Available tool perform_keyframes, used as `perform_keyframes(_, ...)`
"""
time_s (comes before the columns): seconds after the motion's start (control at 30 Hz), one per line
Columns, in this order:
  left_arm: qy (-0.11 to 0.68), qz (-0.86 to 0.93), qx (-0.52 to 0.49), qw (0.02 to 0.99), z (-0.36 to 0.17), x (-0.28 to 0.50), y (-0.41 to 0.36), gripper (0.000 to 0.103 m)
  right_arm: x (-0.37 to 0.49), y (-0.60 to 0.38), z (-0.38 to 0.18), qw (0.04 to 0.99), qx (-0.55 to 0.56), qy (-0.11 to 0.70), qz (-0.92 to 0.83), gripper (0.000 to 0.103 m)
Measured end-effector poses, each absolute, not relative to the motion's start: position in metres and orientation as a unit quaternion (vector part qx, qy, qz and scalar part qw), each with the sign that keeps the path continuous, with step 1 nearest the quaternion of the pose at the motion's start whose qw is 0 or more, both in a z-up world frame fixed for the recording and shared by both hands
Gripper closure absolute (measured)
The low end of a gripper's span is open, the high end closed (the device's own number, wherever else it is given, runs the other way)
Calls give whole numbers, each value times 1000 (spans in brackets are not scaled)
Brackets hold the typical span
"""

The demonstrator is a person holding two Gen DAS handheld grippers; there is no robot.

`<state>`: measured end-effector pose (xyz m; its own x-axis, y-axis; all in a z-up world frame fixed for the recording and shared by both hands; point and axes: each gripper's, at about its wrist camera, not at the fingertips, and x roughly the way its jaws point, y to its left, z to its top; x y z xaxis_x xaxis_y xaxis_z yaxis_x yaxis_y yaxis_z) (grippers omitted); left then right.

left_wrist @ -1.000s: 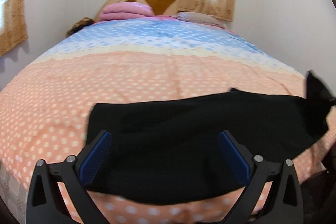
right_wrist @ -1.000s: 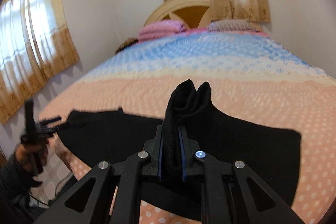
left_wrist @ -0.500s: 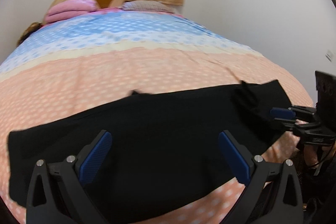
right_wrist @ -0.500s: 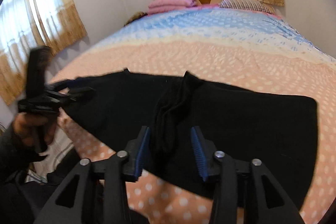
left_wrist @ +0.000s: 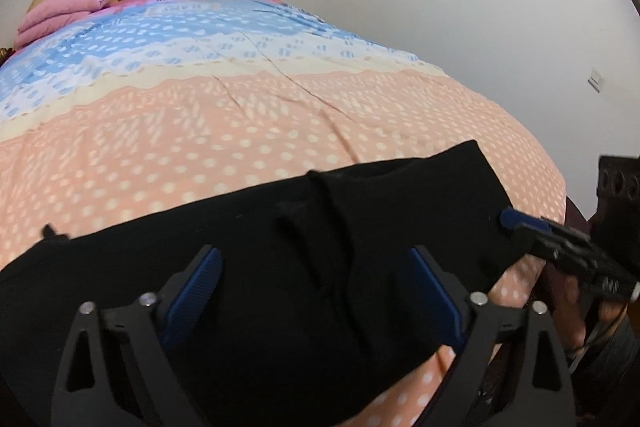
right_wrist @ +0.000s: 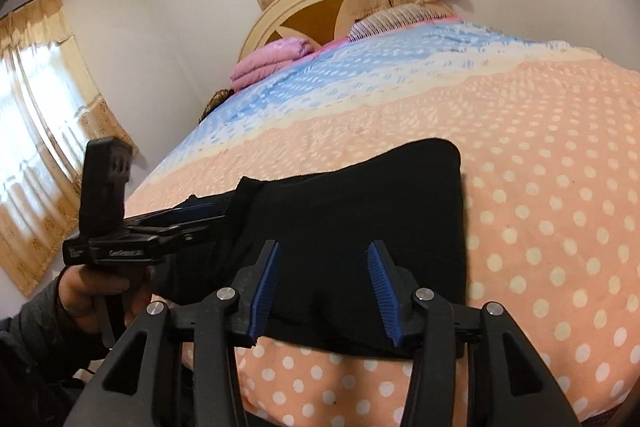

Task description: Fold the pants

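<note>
Grippers (left_wrist: 316, 291) (right_wrist: 323, 291) agape over pants (right_wrist: 352, 227)

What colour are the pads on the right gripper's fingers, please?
Blue, ribbed pads on black fingers; clearest in the right wrist view.

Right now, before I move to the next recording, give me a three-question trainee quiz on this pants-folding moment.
1. True or false: the right gripper is clamped on the black pants.
2. Multiple choice: the pants lie on the (A) blue band, (B) peach polka-dot band, (C) pink pillows of the bedspread.
3. Fill in: the left gripper has its jaws ____.

Key: 1 false, its jaws stand apart above the cloth; 2 B; 3 open.
</note>
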<state>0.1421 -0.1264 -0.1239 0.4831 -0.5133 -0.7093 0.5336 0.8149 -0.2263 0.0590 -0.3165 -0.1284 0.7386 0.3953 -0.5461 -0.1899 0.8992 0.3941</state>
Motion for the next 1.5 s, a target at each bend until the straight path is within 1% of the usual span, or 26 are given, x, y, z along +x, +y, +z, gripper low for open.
perform_keyframes(0.03, 412, -306, 15, 858, -126, 144, -131, 21, 58, -315, -128, 920, 156, 321, 159, 55)
perform_keyframes(0.07, 417, -305, 18, 856, -129, 145, -135, 27, 57, -312, -127, 923, 152, 317, 160, 55)
perform_keyframes(0.1, 420, -307, 19, 854, -131, 145, -138, 30, 56, -312, -127, 925, 148, 313, 160, 55)
perform_keyframes(0.13, 422, -310, 19, 852, -132, 144, -140, 39, 55, -310, -126, 928, 144, 306, 157, 55)
perform_keyframes(0.17, 423, -312, 24, 851, -134, 143, -142, 51, 53, -311, -126, 929, 143, 303, 155, 55)
perform_keyframes(0.2, 422, -312, 28, 851, -134, 142, -143, 56, 52, -311, -126, 931, 144, 299, 153, 55)
perform_keyframes(0.23, 421, -314, 26, 851, -134, 142, -143, 68, 52, -312, -126, 931, 146, 298, 152, 55)
perform_keyframes(0.27, 421, -318, 23, 849, -133, 142, -142, 85, 52, -313, -126, 932, 149, 295, 149, 55)
perform_keyframes(0.3, 423, -323, 15, 847, -132, 142, -140, 87, 51, -314, -126, 934, 152, 290, 145, 55)
perform_keyframes(0.4, 409, -330, -4, 851, -120, 137, -132, 87, 49, -322, -125, 938, 163, 276, 134, 54)
perform_keyframes(0.5, 399, -334, -20, 854, -108, 135, -125, 87, 47, -329, -123, 941, 175, 263, 124, 49)
perform_keyframes(0.63, 399, -324, -32, 857, -98, 133, -108, 87, 45, -330, -121, 942, 179, 254, 125, 49)
perform_keyframes(0.8, 406, -295, -36, 864, -104, 140, -90, 87, 45, -317, -122, 943, 155, 257, 146, 48)
perform_keyframes(0.87, 413, -284, -38, 864, -111, 144, -85, 87, 46, -309, -124, 940, 138, 267, 159, 48)
perform_keyframes(1.0, 427, -275, -34, 861, -132, 151, -85, 86, 63, -295, -147, 928, 91, 338, 128, 46)
perform_keyframes(1.03, 428, -273, -31, 861, -136, 152, -87, 80, 66, -295, -150, 927, 85, 345, 122, 46)
perform_keyframes(1.2, 415, -268, -11, 869, -140, 145, -91, 71, 65, -297, -148, 929, 81, 341, 119, 46)
perform_keyframes(1.23, 412, -270, -5, 871, -139, 143, -93, 65, 63, -298, -144, 932, 80, 333, 119, 46)
perform_keyframes(1.27, 409, -272, -3, 871, -138, 141, -93, 57, 61, -297, -140, 936, 79, 322, 120, 46)
perform_keyframes(1.3, 405, -274, 1, 872, -138, 139, -96, 53, 58, -296, -135, 939, 77, 310, 124, 46)
perform_keyframes(1.33, 401, -273, 6, 874, -137, 136, -98, 46, 59, -295, -124, 944, 74, 292, 132, 46)
perform_keyframes(1.37, 399, -272, 11, 876, -138, 135, -98, 42, 61, -294, -118, 946, 72, 286, 136, 46)
perform_keyframes(1.47, 392, -264, 39, 880, -140, 131, -106, 40, 83, -293, -110, 947, 70, 286, 130, 44)
perform_keyframes(1.5, 390, -262, 48, 882, -140, 129, -107, 39, 91, -293, -111, 943, 75, 295, 131, 42)
